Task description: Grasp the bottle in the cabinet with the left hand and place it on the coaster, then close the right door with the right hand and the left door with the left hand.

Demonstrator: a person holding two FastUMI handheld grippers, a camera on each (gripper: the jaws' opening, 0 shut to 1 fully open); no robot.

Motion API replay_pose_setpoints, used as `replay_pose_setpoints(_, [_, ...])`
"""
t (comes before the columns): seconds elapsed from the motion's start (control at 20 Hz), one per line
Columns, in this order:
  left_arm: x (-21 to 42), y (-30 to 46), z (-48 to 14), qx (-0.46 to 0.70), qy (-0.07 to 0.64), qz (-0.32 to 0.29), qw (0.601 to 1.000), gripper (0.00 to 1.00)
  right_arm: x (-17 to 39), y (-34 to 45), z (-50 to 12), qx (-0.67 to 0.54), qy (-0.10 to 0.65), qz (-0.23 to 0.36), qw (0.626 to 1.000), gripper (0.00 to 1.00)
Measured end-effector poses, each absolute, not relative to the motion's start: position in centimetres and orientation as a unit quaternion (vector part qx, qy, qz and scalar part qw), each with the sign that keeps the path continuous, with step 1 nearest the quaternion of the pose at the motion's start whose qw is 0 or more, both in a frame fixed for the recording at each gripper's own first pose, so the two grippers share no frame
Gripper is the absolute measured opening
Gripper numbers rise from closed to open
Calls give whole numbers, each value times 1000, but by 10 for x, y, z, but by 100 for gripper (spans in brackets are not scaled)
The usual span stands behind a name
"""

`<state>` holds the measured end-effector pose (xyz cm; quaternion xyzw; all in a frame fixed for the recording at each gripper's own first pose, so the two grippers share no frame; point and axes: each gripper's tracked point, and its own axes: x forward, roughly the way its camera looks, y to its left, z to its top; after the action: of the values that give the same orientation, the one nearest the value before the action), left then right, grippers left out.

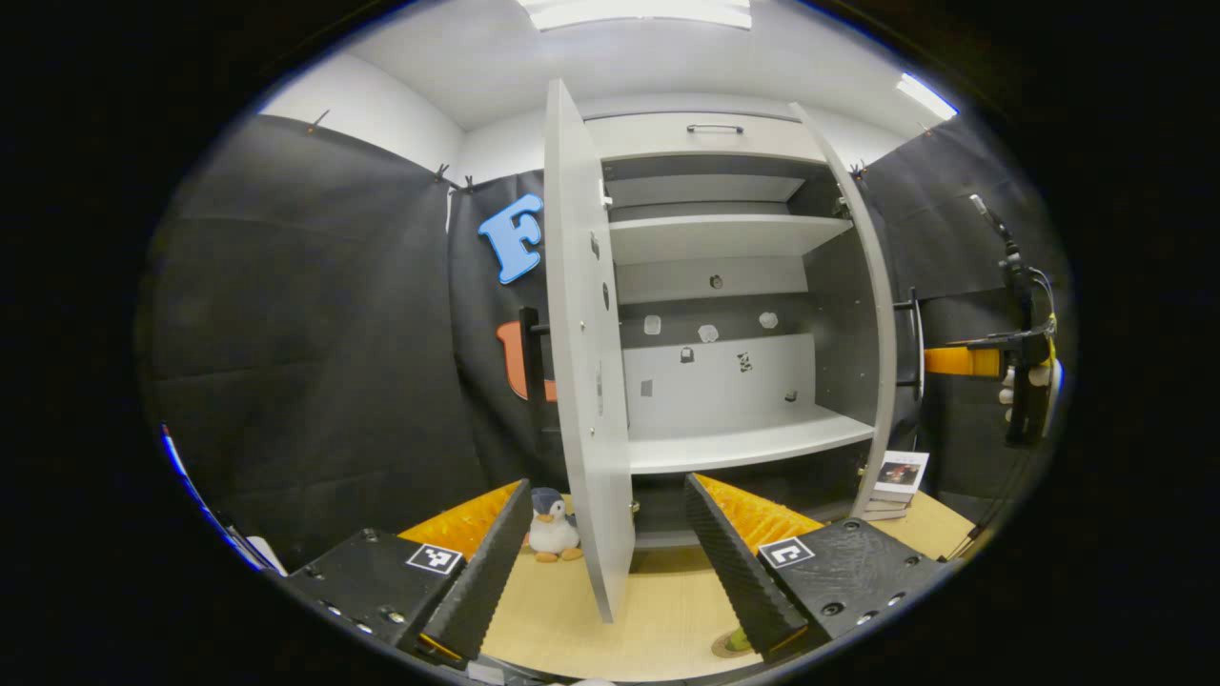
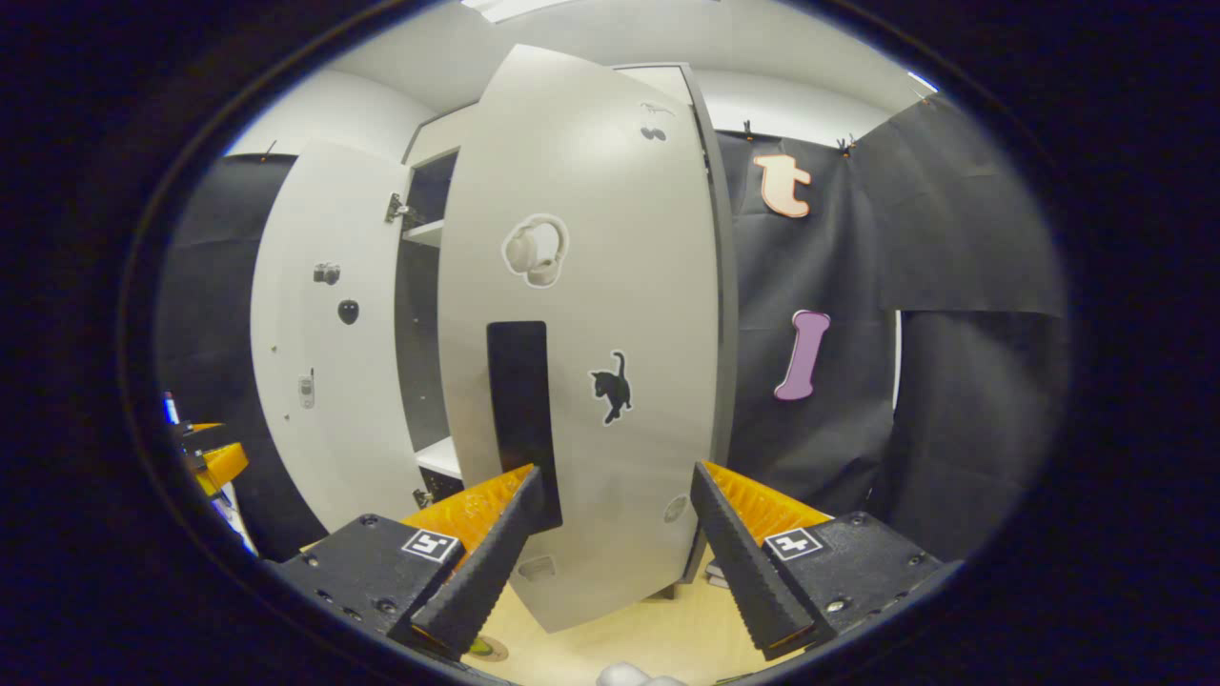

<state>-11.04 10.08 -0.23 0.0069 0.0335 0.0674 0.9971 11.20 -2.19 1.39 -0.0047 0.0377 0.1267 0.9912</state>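
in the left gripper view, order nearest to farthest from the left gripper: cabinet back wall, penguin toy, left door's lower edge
1. left door's lower edge, between the left gripper fingers.
2. penguin toy, on the table just left of the door.
3. cabinet back wall, deep inside, straight ahead.

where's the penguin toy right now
In the left gripper view, the penguin plush stands on the wooden tabletop at lower centre, just left of the open left cabinet door and between the left gripper fingers.
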Motion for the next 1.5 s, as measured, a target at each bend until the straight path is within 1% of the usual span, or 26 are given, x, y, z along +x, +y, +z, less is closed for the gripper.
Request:
replay_pose_setpoints(0.25, [-105,111,-4,1,30,59,998,97,95,-14,7,-4,46,120,992,100])
replay_pose_setpoints(0.5, [-101,125,-4,5,28,64,998,97,74,-11,-7,-19,47,104,993,100])
replay_pose_setpoints(0.9, [-82,192,6,21,18,91,995,98,42,10,-31,-24,63,85,994,100])
replay_pose_setpoints(1.25, [-40,247,24,48,6,107,993,97,13,29,-59,-8,91,81,993,100])
replay_pose_setpoints(1.5, [-7,247,31,37,6,92,995,97,-2,27,-69,-8,104,73,992,100])
